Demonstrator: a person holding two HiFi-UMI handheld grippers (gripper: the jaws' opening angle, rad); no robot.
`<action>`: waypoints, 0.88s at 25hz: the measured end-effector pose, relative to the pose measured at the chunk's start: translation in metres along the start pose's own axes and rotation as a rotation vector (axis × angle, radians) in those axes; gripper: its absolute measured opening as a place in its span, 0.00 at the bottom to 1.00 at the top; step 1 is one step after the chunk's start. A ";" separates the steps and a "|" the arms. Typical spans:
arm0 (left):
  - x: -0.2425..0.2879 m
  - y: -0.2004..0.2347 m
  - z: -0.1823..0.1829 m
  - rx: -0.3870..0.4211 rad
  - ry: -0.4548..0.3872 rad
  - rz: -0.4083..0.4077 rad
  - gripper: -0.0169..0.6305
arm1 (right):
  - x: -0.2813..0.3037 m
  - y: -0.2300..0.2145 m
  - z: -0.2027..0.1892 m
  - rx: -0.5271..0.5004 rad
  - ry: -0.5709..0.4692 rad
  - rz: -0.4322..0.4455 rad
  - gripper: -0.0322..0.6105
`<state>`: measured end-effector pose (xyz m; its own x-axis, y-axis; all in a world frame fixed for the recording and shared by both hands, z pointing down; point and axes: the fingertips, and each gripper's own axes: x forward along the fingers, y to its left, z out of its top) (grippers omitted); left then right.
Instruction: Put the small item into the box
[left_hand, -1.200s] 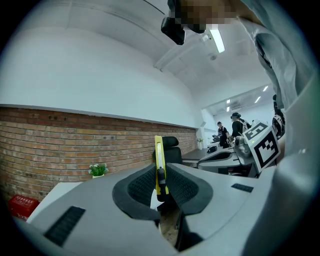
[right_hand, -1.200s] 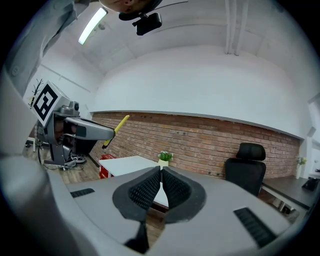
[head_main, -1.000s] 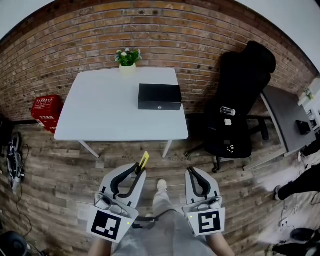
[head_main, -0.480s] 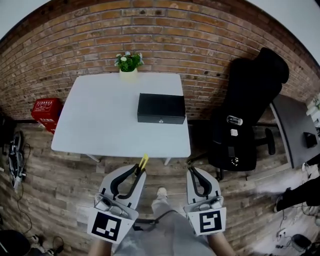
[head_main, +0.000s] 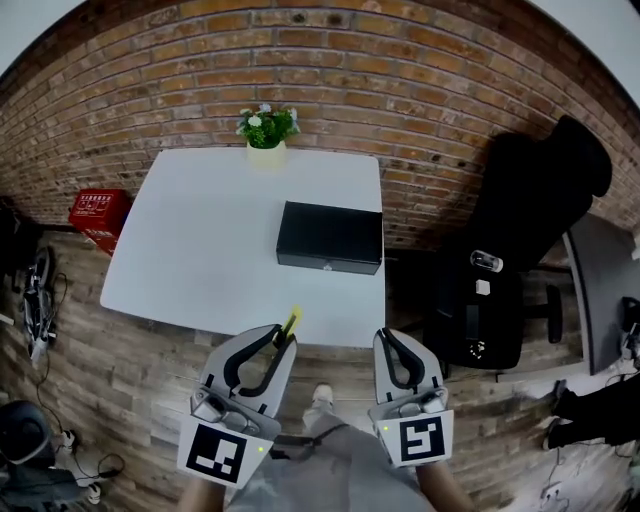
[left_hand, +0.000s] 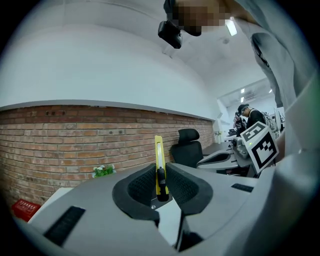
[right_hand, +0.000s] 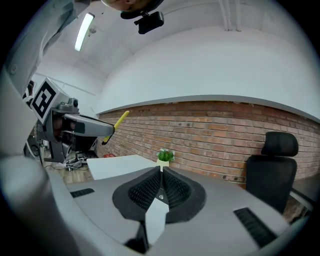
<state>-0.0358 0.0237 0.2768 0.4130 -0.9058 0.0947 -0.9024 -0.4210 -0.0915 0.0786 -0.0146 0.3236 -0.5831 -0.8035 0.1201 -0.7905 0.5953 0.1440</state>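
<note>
Yellow utility knife (left_hand: 158, 151) clamped between the jaws of the left gripper (head_main: 279, 337), black slider facing the camera, blade end sticking out past the jaw tips. In the head view the knife is over the near edge of the white bench (head_main: 200, 240), not touching it. Right gripper (head_main: 383, 338) jaws together, nothing between them, held just beside the left one at the same height.

Black box (head_main: 330, 237) lies flat on the right half of the bench, well apart from the knife, top flat, small light dot on its near face. No readable print on the box or knife. Potted plant (head_main: 266, 128) at the bench's far edge against the brick wall (head_main: 330, 60). Red crate (head_main: 95, 212) on the floor to the left has white print, too small to read. Each gripper carries a cube with black-and-white square markers.

Only the left gripper view shows a person (left_hand: 248, 116) far off in a lit office area. The right gripper view shows the knife from the side, tilted up out of the left gripper, plus the plant dead ahead.

Wood plank floor (head_main: 120, 380), black office chair (head_main: 530, 230) right of the bench, grey desk (head_main: 600, 290) beyond it.
</note>
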 end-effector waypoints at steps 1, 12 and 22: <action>0.006 0.002 0.000 -0.004 0.001 0.010 0.14 | 0.006 -0.004 0.001 0.001 -0.005 0.009 0.12; 0.055 0.018 0.004 -0.016 0.018 0.077 0.14 | 0.048 -0.037 -0.002 0.016 -0.008 0.083 0.12; 0.064 0.023 -0.003 -0.034 0.063 0.103 0.14 | 0.061 -0.041 -0.010 0.032 0.011 0.114 0.12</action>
<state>-0.0305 -0.0440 0.2837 0.3101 -0.9390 0.1486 -0.9438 -0.3228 -0.0705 0.0767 -0.0880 0.3346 -0.6677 -0.7303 0.1444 -0.7248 0.6820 0.0974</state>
